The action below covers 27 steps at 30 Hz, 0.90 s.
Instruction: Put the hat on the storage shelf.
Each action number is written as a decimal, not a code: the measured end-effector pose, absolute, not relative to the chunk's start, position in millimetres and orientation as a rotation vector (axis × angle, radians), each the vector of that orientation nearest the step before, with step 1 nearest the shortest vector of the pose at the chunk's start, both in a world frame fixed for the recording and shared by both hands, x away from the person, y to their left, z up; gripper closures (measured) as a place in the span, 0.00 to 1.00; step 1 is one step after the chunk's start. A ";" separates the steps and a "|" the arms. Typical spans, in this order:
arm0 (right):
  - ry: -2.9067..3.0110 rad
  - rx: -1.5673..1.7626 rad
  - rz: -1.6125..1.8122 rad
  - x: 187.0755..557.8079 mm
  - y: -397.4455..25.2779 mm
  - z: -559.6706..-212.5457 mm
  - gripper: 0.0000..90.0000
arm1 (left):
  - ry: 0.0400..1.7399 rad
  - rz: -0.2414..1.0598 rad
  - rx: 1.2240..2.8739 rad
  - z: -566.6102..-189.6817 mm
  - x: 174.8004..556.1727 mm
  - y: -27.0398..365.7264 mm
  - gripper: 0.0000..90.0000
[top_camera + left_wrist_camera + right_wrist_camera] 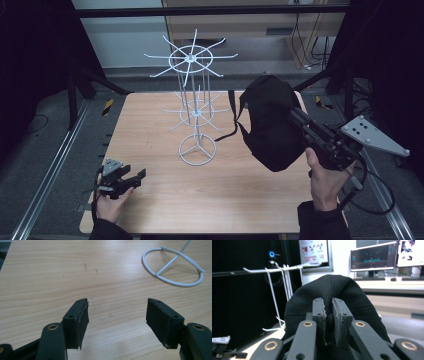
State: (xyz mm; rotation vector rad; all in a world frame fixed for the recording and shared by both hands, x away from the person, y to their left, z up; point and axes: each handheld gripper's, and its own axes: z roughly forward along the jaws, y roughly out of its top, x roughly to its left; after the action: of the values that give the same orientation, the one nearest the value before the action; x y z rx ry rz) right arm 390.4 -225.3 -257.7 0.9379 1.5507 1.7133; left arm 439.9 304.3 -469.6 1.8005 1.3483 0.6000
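Wooden table (165, 200) under both grippers; white rack (192, 60) stands mid-table. I'd judge I should carry the cap (270, 120) up and settle it over a rack arm before releasing. Right gripper (328, 312) jaws pinch the cap's fabric between them. Left gripper (117, 315) jaws spread wide, holding nothing, the rack's base ring ahead.

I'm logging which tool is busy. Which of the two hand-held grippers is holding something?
The right hand-held gripper: its jaws are shut on the black bag, lifted beside the white wire rack. The left hand-held gripper sits open over the table.
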 end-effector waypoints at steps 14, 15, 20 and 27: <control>1.468 0.800 1.768 383.5 -211.5 -220.8 0.90 | 1.351 0.600 1.801 -469.7 440.0 304.6 0.38; 1.462 0.795 1.773 382.4 -211.2 -219.0 0.90 | 1.351 0.599 1.802 -469.7 440.0 304.6 0.38; 1.443 0.753 1.794 376.3 -209.1 -209.6 0.90 | 1.351 0.600 1.801 -469.8 440.0 304.5 0.38; 1.441 0.722 1.801 372.5 -206.5 -204.1 0.90 | 1.350 0.601 1.801 -469.7 440.2 304.6 0.38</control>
State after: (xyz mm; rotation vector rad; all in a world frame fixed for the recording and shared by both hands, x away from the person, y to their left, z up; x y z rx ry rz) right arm 372.5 -206.5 -204.1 0.7225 1.4412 1.8014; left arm 440.2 304.6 -469.7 1.8011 1.3504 0.6009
